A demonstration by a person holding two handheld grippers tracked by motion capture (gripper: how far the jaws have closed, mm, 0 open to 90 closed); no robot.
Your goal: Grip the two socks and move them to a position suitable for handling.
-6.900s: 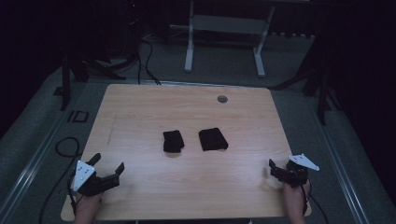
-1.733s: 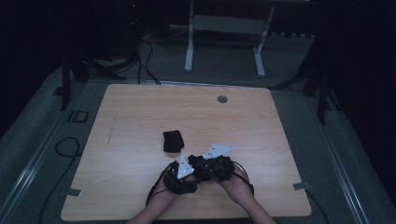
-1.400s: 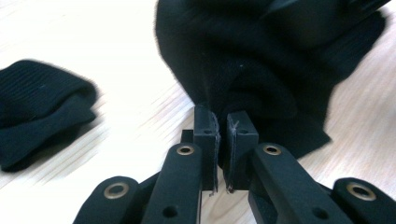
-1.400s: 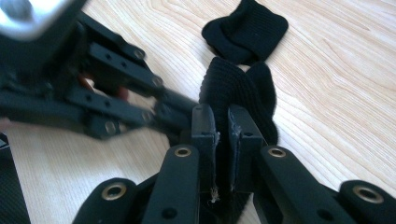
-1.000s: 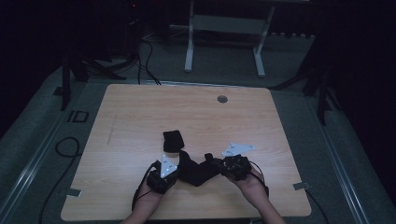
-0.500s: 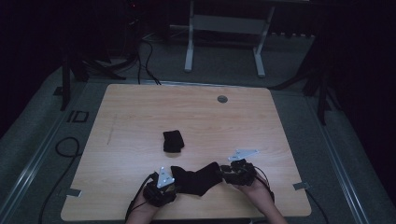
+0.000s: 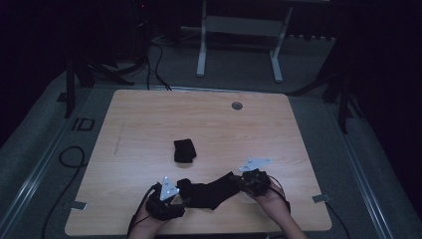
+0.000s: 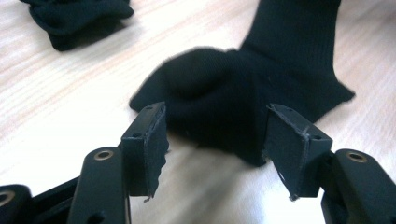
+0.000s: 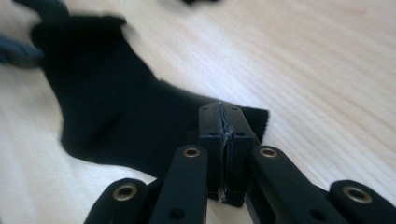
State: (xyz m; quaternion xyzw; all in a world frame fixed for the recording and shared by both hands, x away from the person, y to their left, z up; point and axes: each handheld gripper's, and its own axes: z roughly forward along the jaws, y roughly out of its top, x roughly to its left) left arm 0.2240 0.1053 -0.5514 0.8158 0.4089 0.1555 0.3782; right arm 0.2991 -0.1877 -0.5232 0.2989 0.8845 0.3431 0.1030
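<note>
Sock being laid flat on table
R gripper clamps cuff to keep it stretched; L gripper jaws just opening, toe end between them, released.

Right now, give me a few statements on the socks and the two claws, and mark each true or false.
1. The right claw is shut on the cuff end of the stretched-out sock. True.
2. The left claw is clamped tight on that sock. False: its jaws stand apart, having just been opening, and the sock's end lies between them unpressed.
3. A second, bundled sock lies apart on the table, farther from the person. True.
4. The stretched-out sock is white. False: it is black.
5. The bundled sock sits between the left claw's jaws. False: it lies off by itself, with neither claw on it.
</note>
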